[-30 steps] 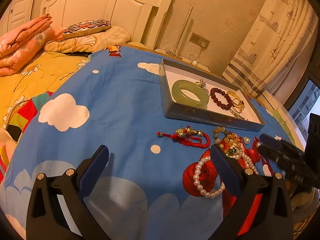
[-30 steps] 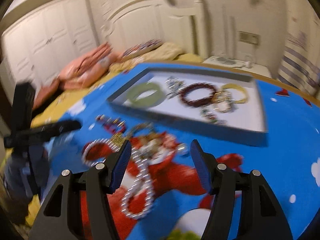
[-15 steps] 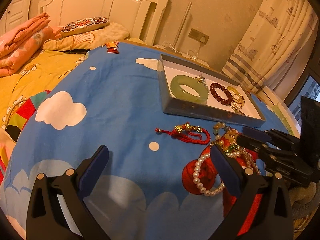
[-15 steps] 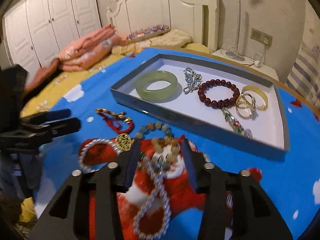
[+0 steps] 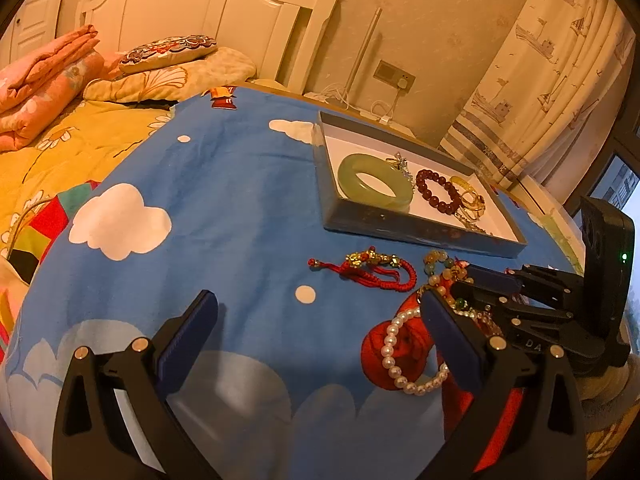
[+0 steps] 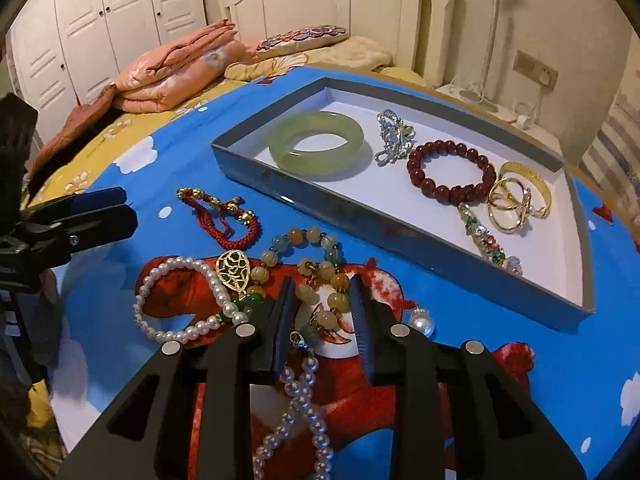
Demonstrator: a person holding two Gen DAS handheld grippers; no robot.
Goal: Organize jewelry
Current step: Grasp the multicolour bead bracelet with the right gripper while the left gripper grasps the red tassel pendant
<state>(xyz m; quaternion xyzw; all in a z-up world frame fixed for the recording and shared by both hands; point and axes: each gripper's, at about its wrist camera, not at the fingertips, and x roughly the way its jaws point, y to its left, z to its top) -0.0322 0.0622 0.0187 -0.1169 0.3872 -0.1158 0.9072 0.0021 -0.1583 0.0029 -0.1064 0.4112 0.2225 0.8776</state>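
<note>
A grey tray (image 6: 384,232) (image 5: 400,228) holds a green jade bangle (image 6: 316,142), a silver chain (image 6: 394,136), a dark red bead bracelet (image 6: 452,172), gold rings (image 6: 516,200) and an enamel pendant (image 6: 484,240). In front of it lie a red cord bracelet (image 6: 236,220) (image 5: 376,270), a pearl bracelet (image 6: 180,304) (image 5: 408,352), a pearl necklace (image 6: 304,408) and a yellow-green bead bracelet (image 6: 320,276). My right gripper (image 6: 322,312) is low over the bead bracelet, half closed, beads between its fingers. My left gripper (image 5: 316,320) is wide open and empty over the cloth.
A blue cloud-print cloth (image 5: 200,184) covers the table. A bed with folded pink quilts (image 6: 172,68) and pillows lies behind. A curtain (image 5: 540,80) hangs at the right. The right gripper's body (image 5: 560,304) shows in the left wrist view.
My right gripper has moved forward and down onto the jewelry pile and narrowed around the bead bracelet. My left gripper has stayed open and nearly still.
</note>
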